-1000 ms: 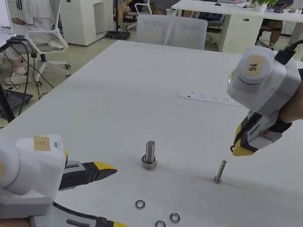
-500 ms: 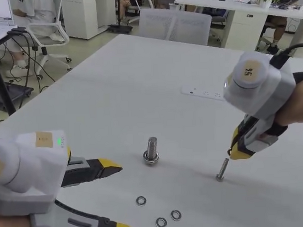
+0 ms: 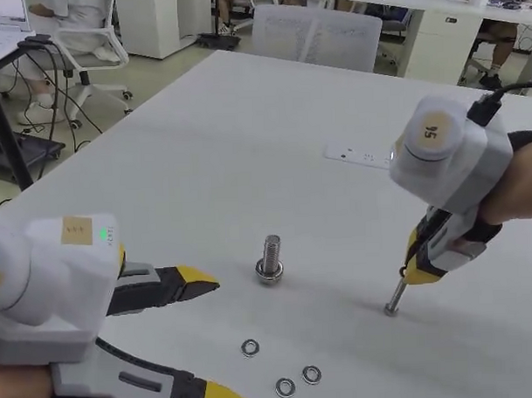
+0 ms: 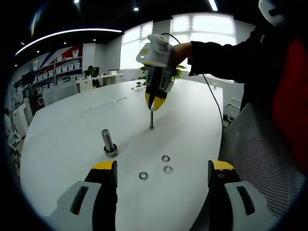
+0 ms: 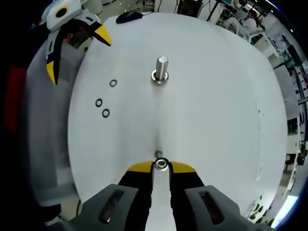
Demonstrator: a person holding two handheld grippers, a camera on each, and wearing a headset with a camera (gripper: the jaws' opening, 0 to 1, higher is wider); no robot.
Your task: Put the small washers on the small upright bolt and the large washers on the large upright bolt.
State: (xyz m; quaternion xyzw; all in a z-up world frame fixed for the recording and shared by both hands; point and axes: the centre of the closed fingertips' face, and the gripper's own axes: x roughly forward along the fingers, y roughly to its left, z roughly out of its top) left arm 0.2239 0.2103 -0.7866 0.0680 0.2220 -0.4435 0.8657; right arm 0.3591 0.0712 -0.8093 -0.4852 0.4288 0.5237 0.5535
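The right tongs (image 5: 161, 166) pinch a small silver ring washer (image 5: 161, 164) just at the top of the thin upright steel bolt (image 3: 394, 297). The left tongs (image 4: 162, 165), spread wide, hover over the white table (image 3: 203, 149) near three loose silver washers (image 3: 250, 347) (the thick threaded bolt (image 3: 270, 257) stands just beyond them).

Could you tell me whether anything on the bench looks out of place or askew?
Nothing stands out: the large bolt and small bolt stand upright, three washers lie flat on the table, and the right gripper holds a washer over the small bolt.
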